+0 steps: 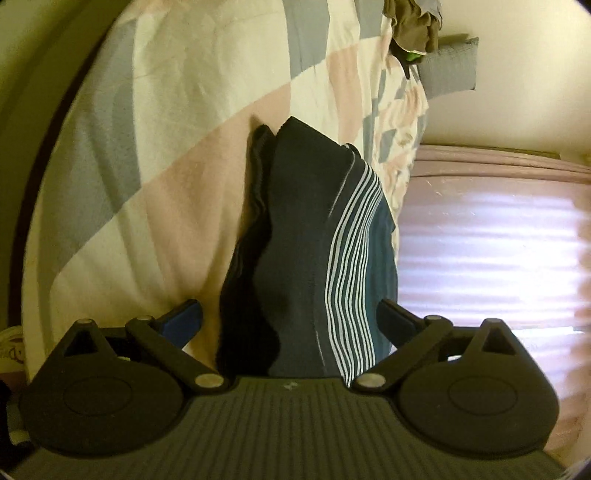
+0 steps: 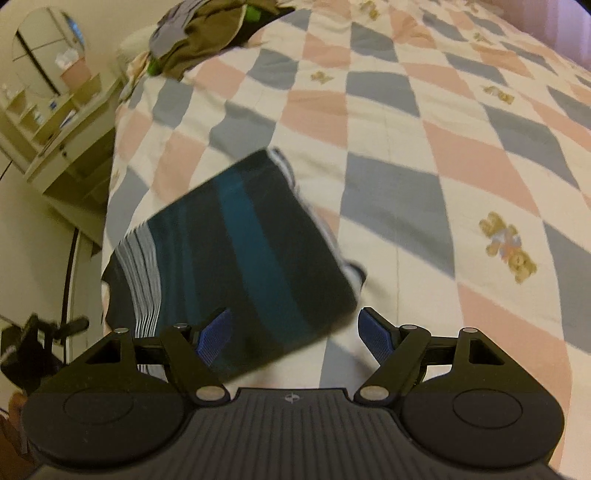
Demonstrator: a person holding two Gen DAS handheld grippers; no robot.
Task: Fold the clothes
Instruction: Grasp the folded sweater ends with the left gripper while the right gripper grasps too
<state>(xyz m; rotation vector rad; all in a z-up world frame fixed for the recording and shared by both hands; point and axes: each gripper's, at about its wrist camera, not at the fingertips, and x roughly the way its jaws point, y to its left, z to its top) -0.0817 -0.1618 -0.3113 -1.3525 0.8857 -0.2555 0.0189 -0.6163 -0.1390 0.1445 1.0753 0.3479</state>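
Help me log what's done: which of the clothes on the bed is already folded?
The dark blue striped garment, lying as a flat rectangle just ahead of the right gripper. The olive and grey clothes at the far edge of the bed are a crumpled heap.

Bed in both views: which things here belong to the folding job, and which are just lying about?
Job:
- dark striped garment, folded on the checked quilt
- heap of unfolded clothes

Lying about:
- grey pillow
- shelf unit
- mirror
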